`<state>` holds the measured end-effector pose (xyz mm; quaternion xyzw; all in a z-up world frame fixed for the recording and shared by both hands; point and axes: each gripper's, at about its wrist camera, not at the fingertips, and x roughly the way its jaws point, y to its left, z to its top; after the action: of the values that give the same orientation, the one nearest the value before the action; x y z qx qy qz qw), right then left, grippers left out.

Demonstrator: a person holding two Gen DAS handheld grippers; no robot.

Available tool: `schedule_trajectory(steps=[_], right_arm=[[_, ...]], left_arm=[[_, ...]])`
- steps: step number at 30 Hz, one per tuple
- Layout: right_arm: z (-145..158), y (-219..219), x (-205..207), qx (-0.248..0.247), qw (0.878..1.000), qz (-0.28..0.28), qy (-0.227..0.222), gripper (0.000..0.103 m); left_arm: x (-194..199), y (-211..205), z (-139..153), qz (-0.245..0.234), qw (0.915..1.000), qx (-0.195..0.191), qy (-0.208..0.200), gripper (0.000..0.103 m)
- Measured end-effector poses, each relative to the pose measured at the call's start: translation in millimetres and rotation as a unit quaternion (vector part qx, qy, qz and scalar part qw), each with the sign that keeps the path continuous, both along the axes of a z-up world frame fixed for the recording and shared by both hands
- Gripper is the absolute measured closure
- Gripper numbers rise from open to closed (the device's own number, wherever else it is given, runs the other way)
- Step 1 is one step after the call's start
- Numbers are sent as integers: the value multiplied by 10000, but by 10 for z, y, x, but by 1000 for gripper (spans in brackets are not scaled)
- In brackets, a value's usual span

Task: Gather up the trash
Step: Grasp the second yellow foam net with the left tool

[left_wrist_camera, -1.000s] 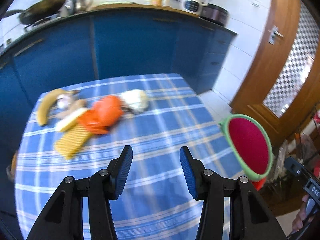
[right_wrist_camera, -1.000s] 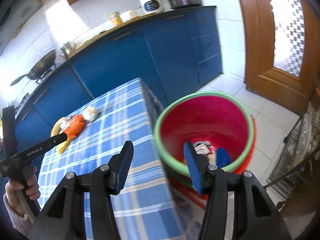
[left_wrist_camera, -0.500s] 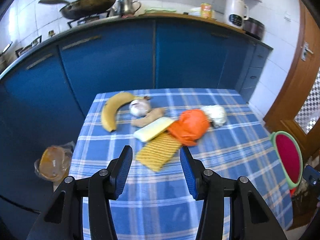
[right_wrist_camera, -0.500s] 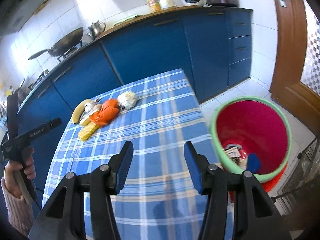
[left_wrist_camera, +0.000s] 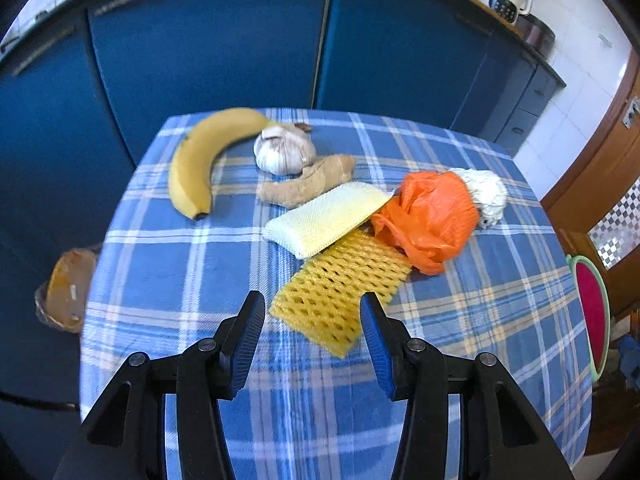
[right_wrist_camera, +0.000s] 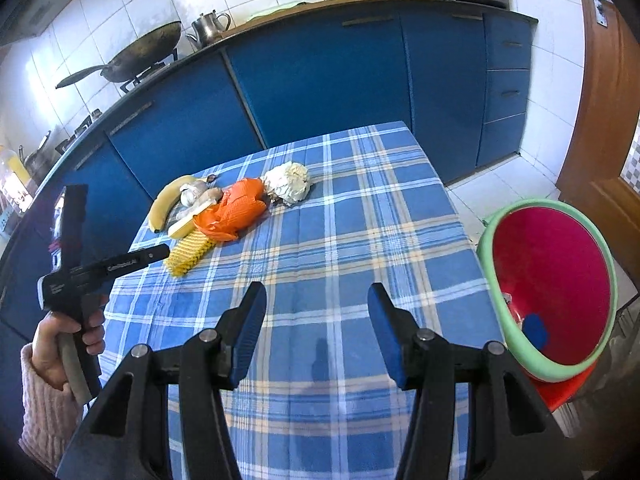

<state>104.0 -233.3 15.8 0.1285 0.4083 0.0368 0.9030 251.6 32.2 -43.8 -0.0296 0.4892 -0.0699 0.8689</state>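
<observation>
On the blue plaid table (left_wrist_camera: 200, 272) lies a pile: a yellow foam fruit net (left_wrist_camera: 340, 292), a pale yellow sponge (left_wrist_camera: 326, 218), a crumpled orange plastic bag (left_wrist_camera: 430, 214) and a white paper wad (left_wrist_camera: 486, 194). My left gripper (left_wrist_camera: 312, 328) hangs open just short of the net's near end, nothing between its fingers. In the right wrist view the same net (right_wrist_camera: 188, 256), bag (right_wrist_camera: 236, 208) and wad (right_wrist_camera: 288, 182) lie far left. My right gripper (right_wrist_camera: 316, 320) stands open and empty over bare cloth. A red bin with a green rim (right_wrist_camera: 552, 284) stands beside the table, right.
A banana (left_wrist_camera: 200, 160), a garlic bulb (left_wrist_camera: 284, 150) and a ginger root (left_wrist_camera: 308, 184) lie behind the pile. Blue cabinets (right_wrist_camera: 320, 76) run behind the table; a wooden door (right_wrist_camera: 600, 80) is at the right. A bag (left_wrist_camera: 68, 292) sits on the floor left of the table.
Both grippers swung left, away from the red bin. The left one came down close to the pile, which now fills its view. Both stayed open.
</observation>
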Motion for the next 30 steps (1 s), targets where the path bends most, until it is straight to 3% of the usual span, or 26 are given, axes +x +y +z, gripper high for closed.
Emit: schedule_trajectory(steps=[7,13,14,19,25,30], right_arm=[[-69,32,163,-63,9999,72,111,48],[-115,39,242,-58,9998,107,159,48],[-130,42,250,-50,9998,113,174,48],[-192,53,269,-16,9996,140,244,48],[-210,114,257,-81,9993,216,280,48],[-226,234,292,-132,9988,362,300,48]], left_arm=[[140,-78,-204,97,9997,-99,182,51],[176,-183,-226,186,9998,6,53,51],[175,-188,-227,190,9998,-7,29,53],[120,-197,-219,81,9995,-291,-45,82],[-113,-128,-127,175,9981,-542,-232,85],[-391,21,36,229,9976,-415,-510,85]])
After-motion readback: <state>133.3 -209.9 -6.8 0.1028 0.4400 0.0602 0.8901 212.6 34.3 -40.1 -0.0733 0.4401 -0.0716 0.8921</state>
